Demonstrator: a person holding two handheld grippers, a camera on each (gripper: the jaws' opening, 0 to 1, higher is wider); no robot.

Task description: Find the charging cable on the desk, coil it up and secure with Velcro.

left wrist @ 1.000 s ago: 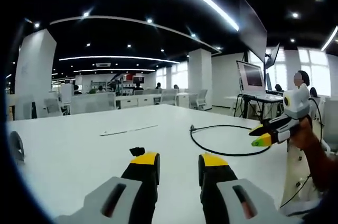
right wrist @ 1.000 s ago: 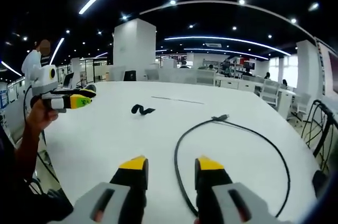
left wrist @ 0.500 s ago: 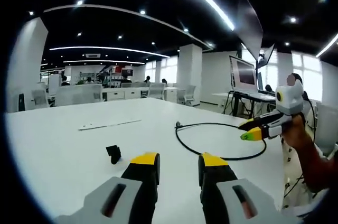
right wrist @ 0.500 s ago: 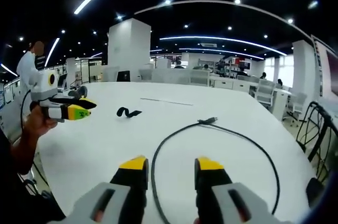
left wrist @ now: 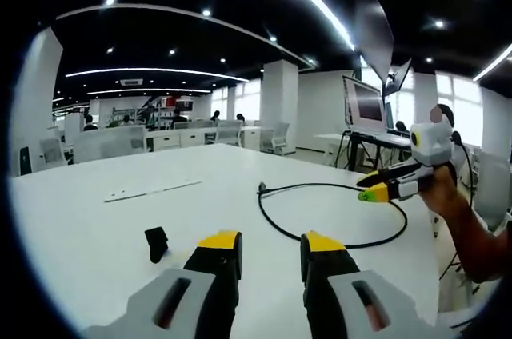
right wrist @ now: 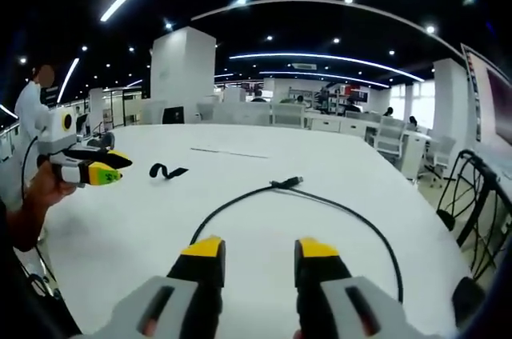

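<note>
Right gripper view: cable (right wrist: pixel 336 205) just beyond open claw (right wrist: pixel 258 249).

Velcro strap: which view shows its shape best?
The right gripper view: the Velcro strap lies side-on as a curled black strip on the desk. In the left gripper view it looks like a stubby dark lump.

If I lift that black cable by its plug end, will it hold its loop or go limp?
The cable is thin and lies in a loose open curve on the desk, so it will likely sag and trail. Its plug looks small, so probably light. The bend suggests mild springiness, so coils may reopen.
</note>
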